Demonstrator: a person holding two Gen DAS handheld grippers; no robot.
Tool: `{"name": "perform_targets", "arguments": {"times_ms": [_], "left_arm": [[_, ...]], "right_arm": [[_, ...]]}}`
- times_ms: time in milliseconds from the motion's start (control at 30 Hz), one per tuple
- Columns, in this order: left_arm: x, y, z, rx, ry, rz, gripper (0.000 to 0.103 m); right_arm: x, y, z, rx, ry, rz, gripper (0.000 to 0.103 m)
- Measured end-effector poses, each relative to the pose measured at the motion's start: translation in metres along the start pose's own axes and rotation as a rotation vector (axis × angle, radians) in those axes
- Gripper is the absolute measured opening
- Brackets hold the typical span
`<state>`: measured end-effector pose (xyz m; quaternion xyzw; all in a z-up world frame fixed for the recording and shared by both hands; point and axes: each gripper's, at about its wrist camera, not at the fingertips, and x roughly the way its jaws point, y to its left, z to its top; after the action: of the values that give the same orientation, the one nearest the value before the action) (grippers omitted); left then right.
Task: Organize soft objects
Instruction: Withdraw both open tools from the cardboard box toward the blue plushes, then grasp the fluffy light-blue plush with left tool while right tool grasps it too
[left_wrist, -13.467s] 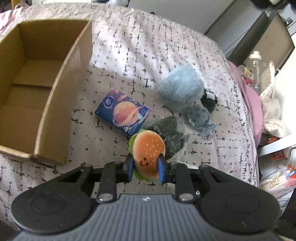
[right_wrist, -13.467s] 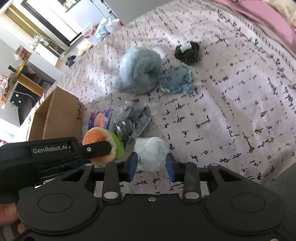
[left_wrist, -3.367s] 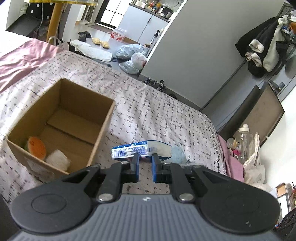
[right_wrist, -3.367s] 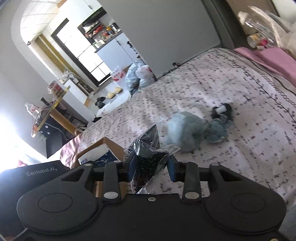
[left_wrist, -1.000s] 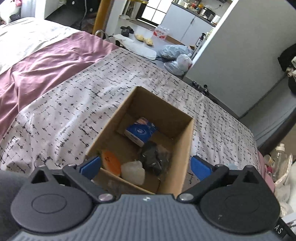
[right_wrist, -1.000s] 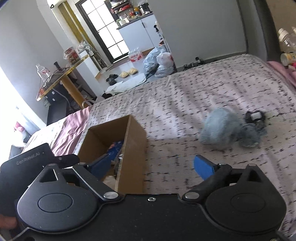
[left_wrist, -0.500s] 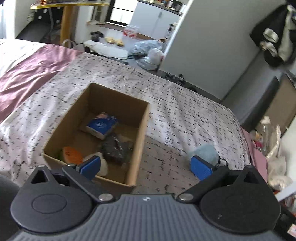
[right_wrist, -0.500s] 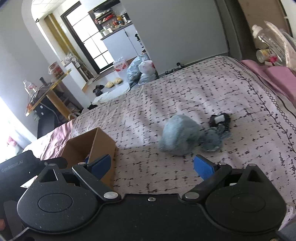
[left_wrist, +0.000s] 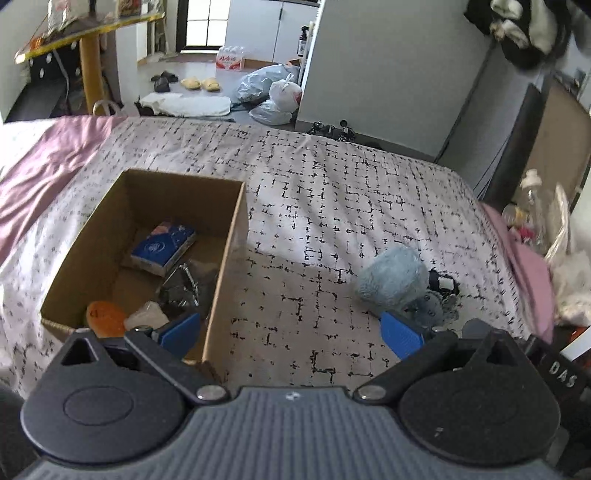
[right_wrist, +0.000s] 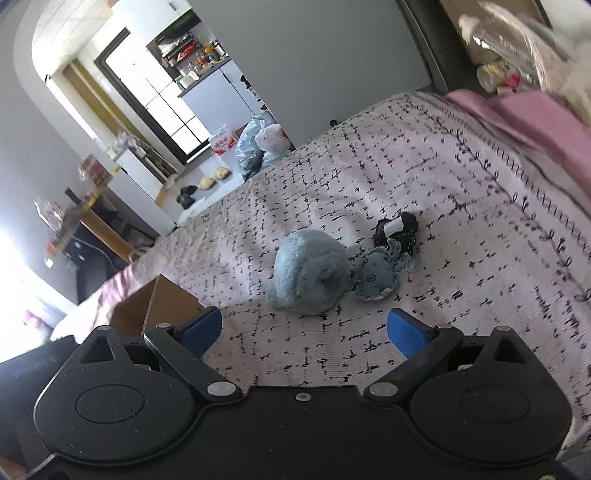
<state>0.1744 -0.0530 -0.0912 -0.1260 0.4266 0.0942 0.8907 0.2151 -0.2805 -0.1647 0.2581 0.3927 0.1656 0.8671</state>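
Cardboard makes up the open box (left_wrist: 147, 236) on the left of the bed (left_wrist: 332, 206), which is covered in a pale spread printed with black dashes. Inside the box lie an orange plush burger (left_wrist: 105, 317), a whitish soft lump (left_wrist: 147, 319), a crinkled dark plastic packet (left_wrist: 183, 286) and a blue tissue pack (left_wrist: 162, 248) with a round white emblem whose wording is too small to read. The left tongs (left_wrist: 291, 334) are spread wide with nothing between them, one blue pad over the box's near right corner, the other just in front of the fluffy blue plush (left_wrist: 393, 282). That plush rests on the bed well to the right of the box, touching a smaller blue knitted toy (left_wrist: 434, 308), with a black item bearing a white tag (left_wrist: 443, 284) just behind. The letters "DAS" (left_wrist: 561, 373) show on a dark object at the lower right edge.

From the right wrist, the right tongs (right_wrist: 303, 330) also gape, holding nothing, aimed at the fluffy blue plush (right_wrist: 310, 273), the knitted toy (right_wrist: 378, 275) and the black item (right_wrist: 397, 229) beyond it.
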Motion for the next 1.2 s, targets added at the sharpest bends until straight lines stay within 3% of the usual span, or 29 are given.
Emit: {"name": "perform_targets", "arguments": {"times_ms": [300, 467, 800, 1000, 1067, 1200], "left_arm": [[0.021, -0.038, 0.005, 0.104, 0.020, 0.064, 0.102], [0.031, -0.057, 0.008, 0.144, 0.020, 0.075, 0.102], [0.057, -0.082, 0.012, 0.175, 0.022, 0.035, 0.099], [0.072, -0.093, 0.009, 0.176, 0.030, -0.014, 0.086], [0.079, -0.098, 0.008, 0.190, 0.038, -0.009, 0.076], [0.089, -0.102, 0.007, 0.182, 0.049, -0.026, 0.069]], "right_arm": [[0.015, -0.030, 0.004, 0.125, -0.019, 0.021, 0.096], [0.029, -0.044, 0.007, 0.183, -0.019, 0.032, 0.090], [0.048, -0.066, 0.013, 0.281, -0.004, 0.091, 0.078], [0.053, -0.080, 0.012, 0.348, 0.022, 0.096, 0.067], [0.056, -0.085, 0.011, 0.382, 0.035, 0.095, 0.057], [0.062, -0.091, 0.009, 0.414, 0.053, 0.098, 0.053]]}}
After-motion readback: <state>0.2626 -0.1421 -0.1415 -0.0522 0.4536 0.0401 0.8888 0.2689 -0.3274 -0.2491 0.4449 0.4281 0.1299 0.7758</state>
